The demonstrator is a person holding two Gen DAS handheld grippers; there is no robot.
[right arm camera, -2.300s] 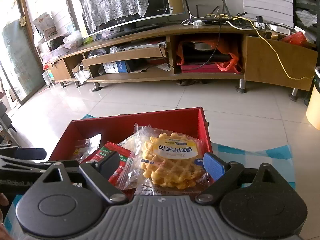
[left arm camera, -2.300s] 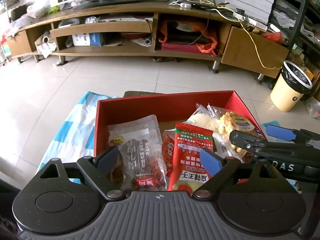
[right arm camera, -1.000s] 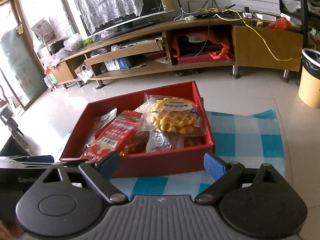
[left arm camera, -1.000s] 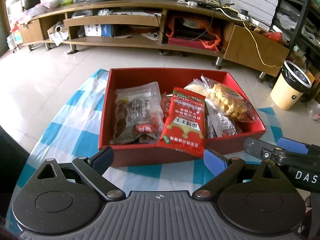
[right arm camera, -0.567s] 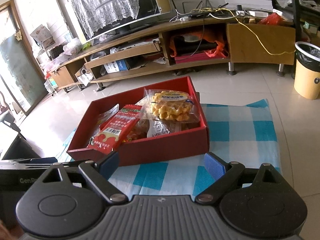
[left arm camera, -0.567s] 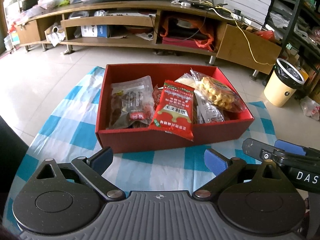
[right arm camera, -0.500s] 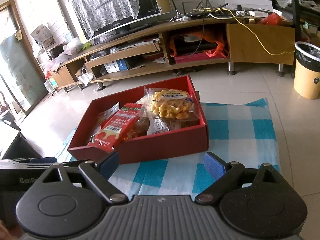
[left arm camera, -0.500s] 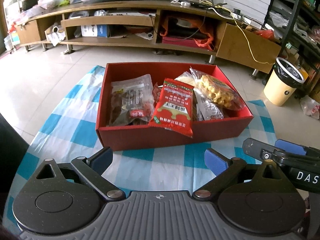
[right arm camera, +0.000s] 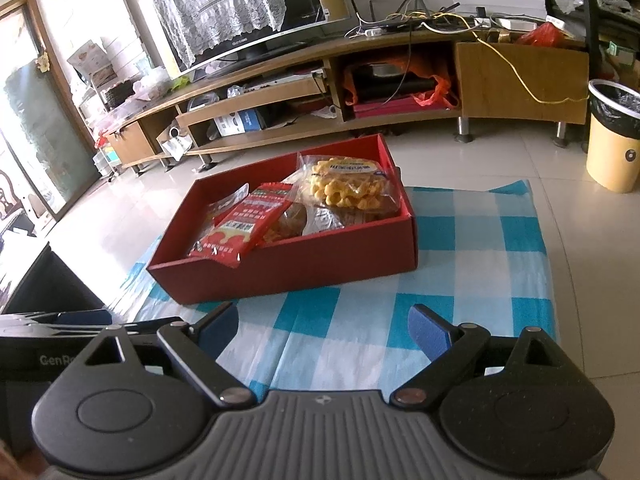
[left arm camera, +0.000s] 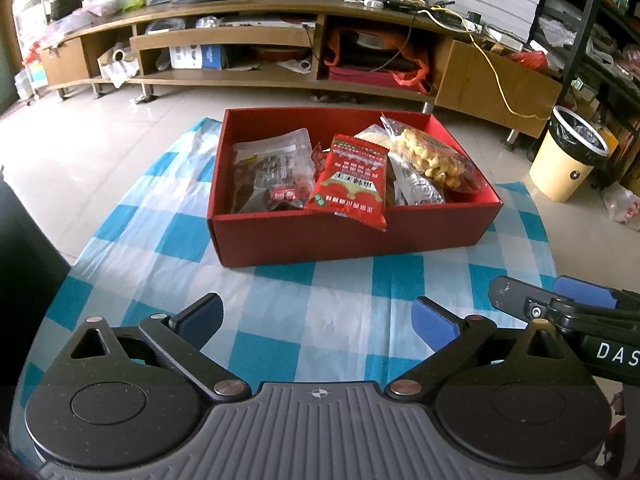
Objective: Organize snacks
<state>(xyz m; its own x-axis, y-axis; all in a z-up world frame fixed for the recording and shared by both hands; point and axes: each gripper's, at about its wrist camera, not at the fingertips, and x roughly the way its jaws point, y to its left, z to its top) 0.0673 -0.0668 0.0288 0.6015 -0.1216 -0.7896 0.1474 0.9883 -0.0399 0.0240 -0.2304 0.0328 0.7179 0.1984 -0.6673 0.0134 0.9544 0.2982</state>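
Snacks sit packed in red box point(left arm camera: 348, 236) at 12 o'clock; both grippers, left point(left arm camera: 316, 320) & right point(right arm camera: 322, 328), jaws apart, empty; task looks abt done.

Snack packets point(left arm camera: 348, 178) in box point(left arm camera: 352, 236) on cloth point(left arm camera: 280, 300)

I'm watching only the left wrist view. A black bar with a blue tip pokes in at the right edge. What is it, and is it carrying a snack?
Observer: That is the right hand-held gripper. Its own view shows the jaws open with nothing between them, only the blue checked cloth beneath.
Operator: And what lies past the left end of the TV stand? My picture cuts off there.
Observer: A tall glass door stands there, with daylight coming through it.
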